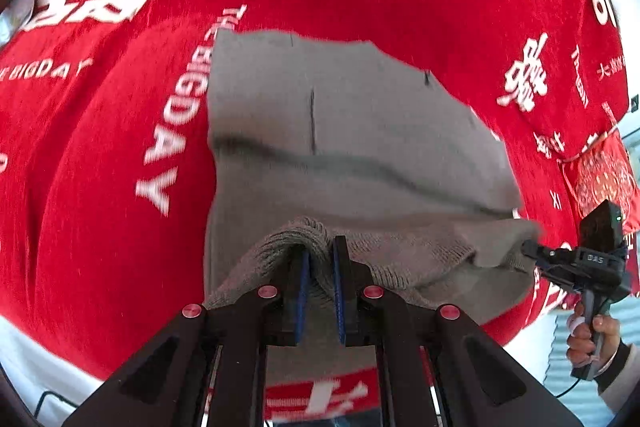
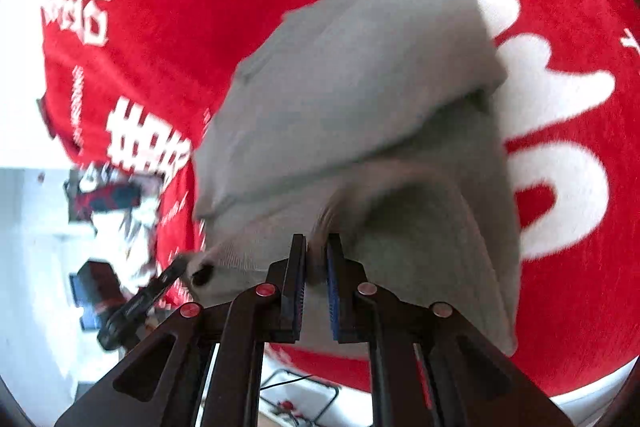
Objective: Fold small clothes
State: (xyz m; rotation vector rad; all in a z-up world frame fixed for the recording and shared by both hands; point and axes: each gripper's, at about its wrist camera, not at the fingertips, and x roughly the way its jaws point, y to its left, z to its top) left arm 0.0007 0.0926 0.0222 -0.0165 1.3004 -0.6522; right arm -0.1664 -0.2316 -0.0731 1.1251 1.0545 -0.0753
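Observation:
A grey knitted garment (image 1: 340, 131) lies on a red cloth with white lettering (image 1: 100, 155), its near edge lifted. My left gripper (image 1: 320, 247) is shut on the ribbed near edge of the garment. The right gripper (image 1: 536, 255) shows at the right of the left wrist view, pinching the other corner of the same edge. In the right wrist view the garment (image 2: 360, 87) hangs folded over itself, blurred by motion, and my right gripper (image 2: 317, 247) is shut on its edge. The left gripper (image 2: 180, 269) shows at the lower left there, holding the far corner.
The red cloth (image 2: 560, 287) covers the whole table; its edge drops off at the left of the right wrist view. A white floor with dark objects (image 2: 108, 199) and a cable lies beyond. A red patterned bag (image 1: 600, 179) hangs at the right.

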